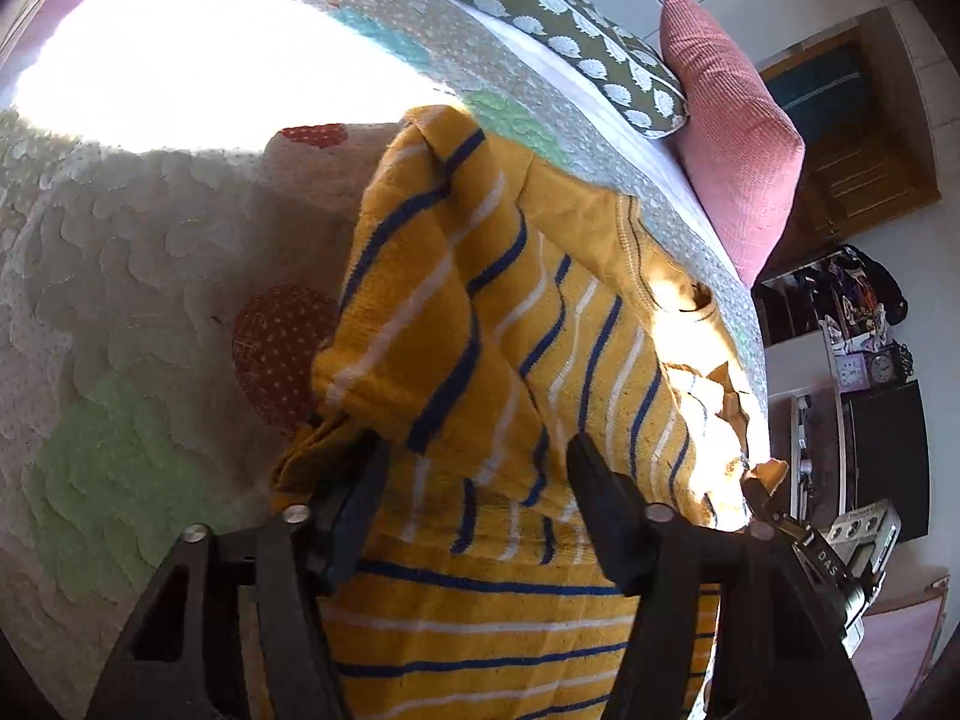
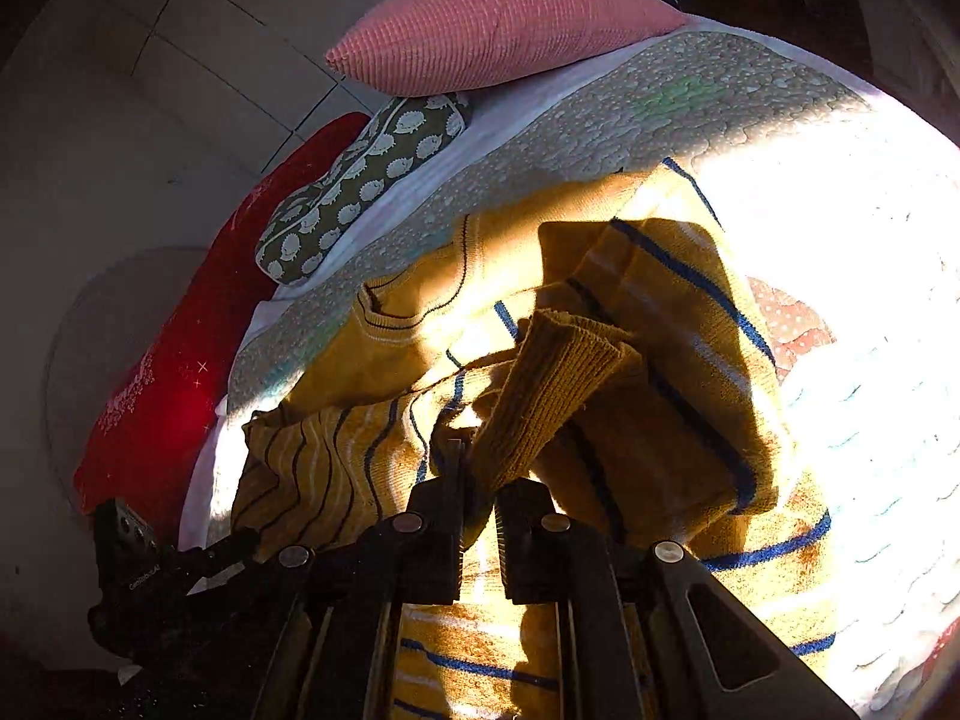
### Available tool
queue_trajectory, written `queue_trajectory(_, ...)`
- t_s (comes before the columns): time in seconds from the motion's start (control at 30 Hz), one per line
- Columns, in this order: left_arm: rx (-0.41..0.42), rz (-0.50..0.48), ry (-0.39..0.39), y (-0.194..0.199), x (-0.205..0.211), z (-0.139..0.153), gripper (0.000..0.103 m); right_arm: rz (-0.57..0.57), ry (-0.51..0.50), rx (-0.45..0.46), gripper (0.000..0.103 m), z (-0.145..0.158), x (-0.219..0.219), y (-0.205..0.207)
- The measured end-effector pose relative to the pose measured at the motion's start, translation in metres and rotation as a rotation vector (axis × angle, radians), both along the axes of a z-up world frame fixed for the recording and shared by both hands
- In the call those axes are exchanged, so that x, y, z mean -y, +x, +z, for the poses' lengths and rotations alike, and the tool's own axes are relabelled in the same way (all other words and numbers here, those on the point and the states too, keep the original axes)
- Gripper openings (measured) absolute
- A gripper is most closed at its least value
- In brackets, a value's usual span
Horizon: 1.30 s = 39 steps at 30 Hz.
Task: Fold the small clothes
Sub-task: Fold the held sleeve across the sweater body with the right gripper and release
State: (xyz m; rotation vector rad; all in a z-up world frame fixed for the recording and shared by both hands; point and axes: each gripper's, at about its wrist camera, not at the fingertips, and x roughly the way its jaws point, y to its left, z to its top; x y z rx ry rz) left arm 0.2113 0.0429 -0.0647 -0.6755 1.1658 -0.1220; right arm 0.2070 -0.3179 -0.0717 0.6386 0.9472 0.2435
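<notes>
A small yellow sweater [image 1: 480,324] with blue and white stripes lies crumpled on a quilted bedspread [image 1: 132,276]. My left gripper [image 1: 474,462] is open, its jaws wide apart over the sweater's striped body, a folded sleeve just ahead of it. In the right wrist view the sweater [image 2: 660,360] lies half in bright sun. My right gripper [image 2: 480,474] is shut on the sweater's ribbed cuff [image 2: 552,372], which stands up between the jaws. The neckline [image 2: 390,312] shows at the left.
A pink cushion [image 1: 732,126] and a green hedgehog-print cushion [image 1: 558,24] lie at the head of the bed. A red cushion [image 2: 180,372] lies beside them. Shelves and a dark cabinet [image 1: 864,372] stand past the bed's right edge. Strong sun glare covers part of the quilt.
</notes>
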Motion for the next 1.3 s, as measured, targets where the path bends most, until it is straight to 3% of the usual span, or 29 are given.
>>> queue_trajectory(0.07,-0.023,0.011,-0.011,0.004,-0.009,-0.004,0.008,-0.02,0.025,0.007,0.036,0.0,0.013,-0.003)
queue_trajectory(0.13,-0.011,0.045,0.002,-0.002,-0.02,-0.003,0.008,-0.063,0.048,0.016,0.042,-0.001,0.031,-0.006)
queue_trajectory(0.33,0.01,0.027,0.014,-0.008,-0.028,-0.008,0.01,-0.144,0.102,0.002,0.042,-0.008,0.067,-0.01)
queue_trajectory(0.53,0.029,0.011,0.029,-0.009,-0.022,-0.003,0.015,-0.01,-0.005,-0.001,0.042,-0.006,0.034,-0.004)
queue_trajectory(0.6,0.024,0.015,0.018,-0.01,-0.023,-0.002,0.015,0.054,-0.054,-0.053,0.041,-0.014,0.018,0.003)
queue_trajectory(0.63,0.023,0.017,0.018,-0.011,-0.023,-0.001,0.016,0.085,-0.093,-0.089,0.02,-0.018,0.01,0.006)
queue_trajectory(0.67,0.025,0.016,0.02,-0.011,-0.021,0.001,0.017,0.107,-0.138,-0.098,0.01,-0.018,0.005,0.008)
queue_trajectory(0.8,0.054,-0.021,0.061,-0.011,-0.012,0.012,0.019,0.094,-0.18,-0.03,0.009,0.003,0.013,0.011)
queue_trajectory(0.9,0.072,-0.042,0.094,-0.007,-0.002,0.017,0.034,0.016,-0.197,0.006,0.009,0.015,0.032,0.017)
queue_trajectory(1.07,0.036,-0.075,0.123,-0.005,0.004,0.005,0.037,-0.006,-0.317,-0.06,0.01,-0.013,0.036,0.031)
queue_trajectory(1.3,0.064,-0.169,0.112,-0.055,-0.012,0.024,0.045,-0.041,-0.291,-0.041,0.018,-0.017,0.049,0.027)
